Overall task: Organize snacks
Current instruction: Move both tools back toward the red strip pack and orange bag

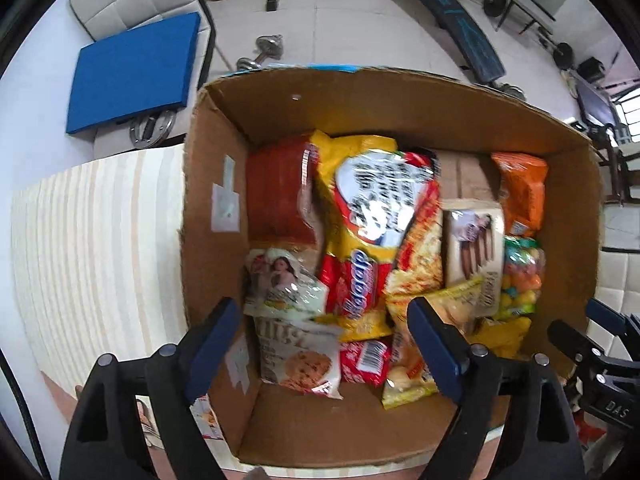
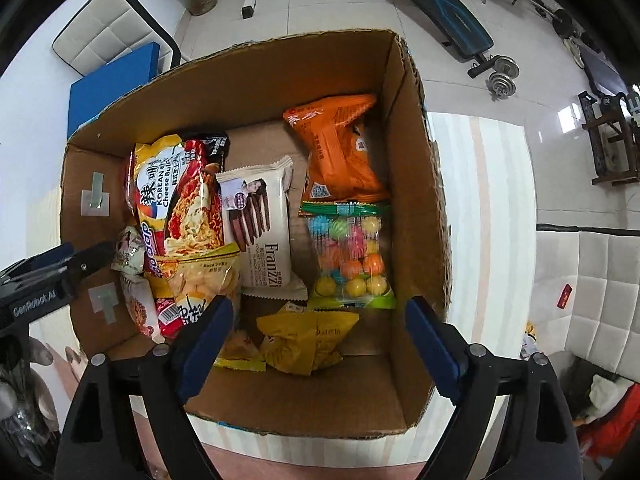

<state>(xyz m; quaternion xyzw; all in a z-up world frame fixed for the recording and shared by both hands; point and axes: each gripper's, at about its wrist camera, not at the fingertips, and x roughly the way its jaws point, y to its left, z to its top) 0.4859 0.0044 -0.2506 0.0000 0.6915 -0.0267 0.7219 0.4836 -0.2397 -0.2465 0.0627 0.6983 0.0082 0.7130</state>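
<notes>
- Two hand-held grippers hang over one cardboard box (image 2: 404,184) full of snacks, and both are spread wide with nothing between their fingers.
- Left hand-held gripper (image 1: 326,346) sits low in its own view, fingers wide apart, above the cookie pack (image 1: 298,360) and the small red pack (image 1: 366,362) at the near end of the box.
- Right hand-held gripper (image 2: 320,346) sits low in its own view too, fingers wide apart, above the crumpled yellow pack (image 2: 306,340) on the box floor.
- Snacks fill the box: the noodle bag (image 2: 180,196) lies at the left of the right view, the white Franzzi pack (image 2: 264,224) in the middle, the orange bag (image 2: 340,152) at the upper right and the candy bag (image 2: 350,256) just below it.
- Best guess for the step: pick one snack and tidy it into a row.
- To do it well, go for a pack that lies on top, like the yellow one, not one stuck under others.
- Come straight down, keep the fingers off the box walls, and put one finger on each side of the pack.
- Squeeze softly, since chips and cookies break and thin bags slip.
- Left view is a bit blurry, so small words on those packs cannot be read.
</notes>
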